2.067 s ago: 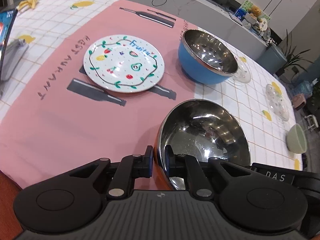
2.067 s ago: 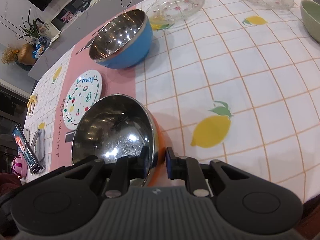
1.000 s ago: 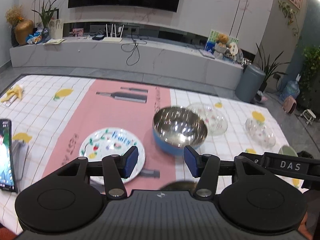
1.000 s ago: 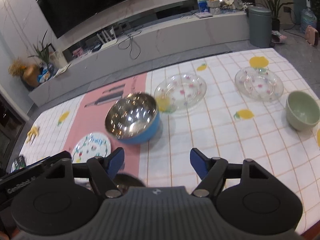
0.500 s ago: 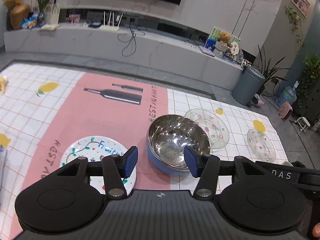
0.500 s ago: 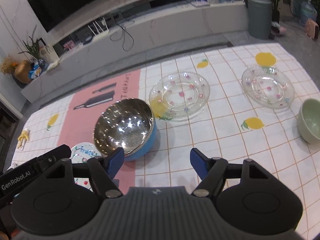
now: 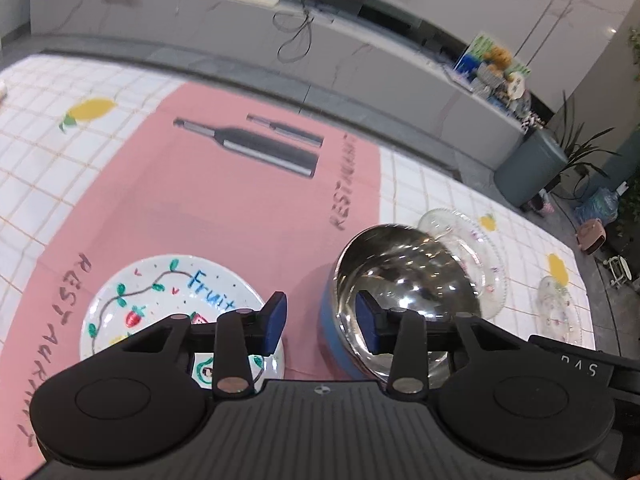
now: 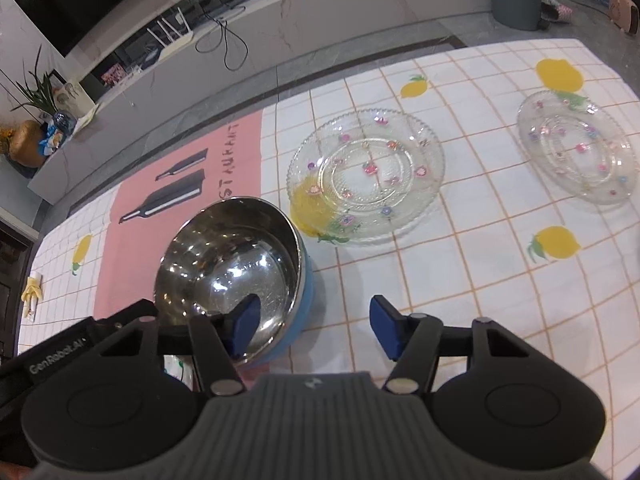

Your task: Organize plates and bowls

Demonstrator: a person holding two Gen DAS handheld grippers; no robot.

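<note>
Both the left gripper (image 7: 320, 322) and the right gripper (image 8: 314, 326) are spread wide and empty, each straddling a side of the blue steel bowl (image 8: 240, 264), apparently to lift it two-handed; it sits beside the fruit plate (image 7: 160, 300) and large glass plate (image 8: 366, 172).

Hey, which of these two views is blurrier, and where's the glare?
Left wrist view is softer: the far counter and printed bottles smear. Right wrist view is sharper. Glare sits inside the steel-lined blue bowl in both; fisheye bends the tablecloth grid.
</note>
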